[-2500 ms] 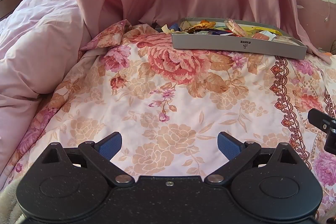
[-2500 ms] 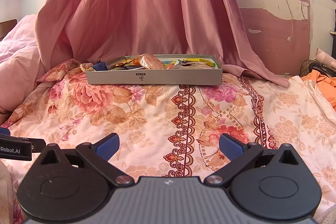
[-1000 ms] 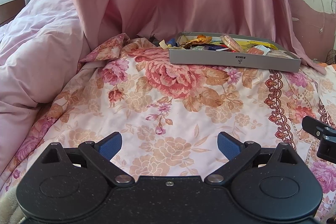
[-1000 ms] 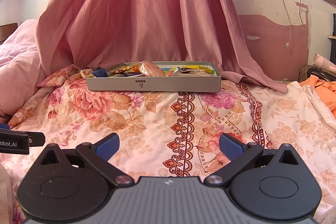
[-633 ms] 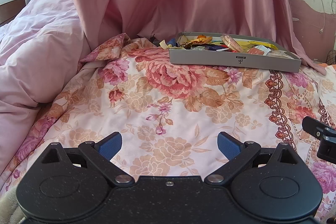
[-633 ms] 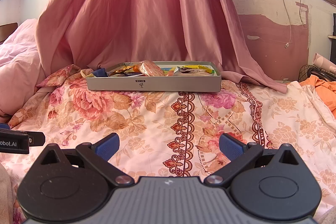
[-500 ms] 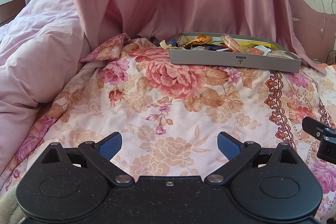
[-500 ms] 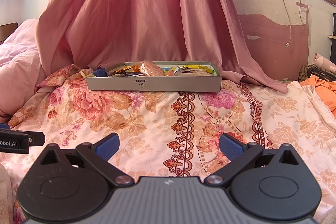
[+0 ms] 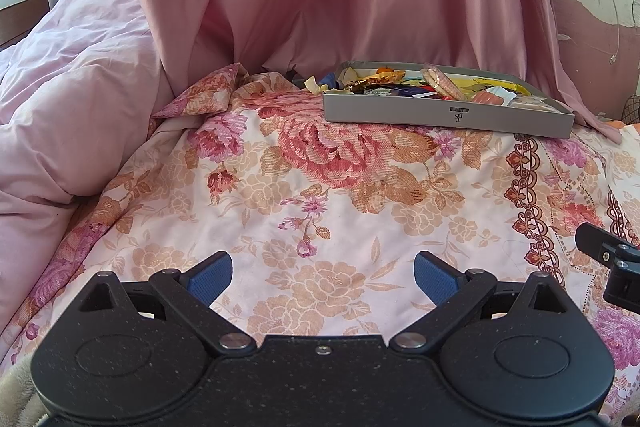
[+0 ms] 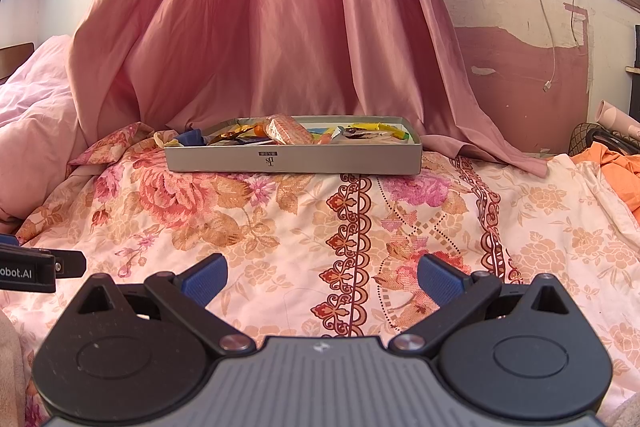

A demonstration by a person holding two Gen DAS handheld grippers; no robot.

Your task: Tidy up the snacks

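Note:
A shallow grey box [image 9: 448, 113] [image 10: 294, 159] rests on the flowered bedspread at the far side of the bed, filled with several mixed snack packets [image 9: 436, 87] [image 10: 288, 131]. A yellow wrapper and a blue packet [image 10: 188, 137] lie just outside its left end. My left gripper [image 9: 323, 275] hovers low over the near part of the bed, open, nothing between its blue pads. My right gripper [image 10: 322, 275] is also open and empty, well short of the box. Each gripper's edge shows in the other's view.
A pink curtain [image 10: 280, 27] hangs behind the box. A rumpled pink duvet [image 9: 68, 99] piles up on the left. Orange cloth [image 10: 612, 167] lies at the right edge, by a peeling wall with a dangling cable [image 10: 550, 83].
Both grippers pulled back and rose a little from 2.5 s ago, so the box looks farther away. Over the last second nothing visibly moved.

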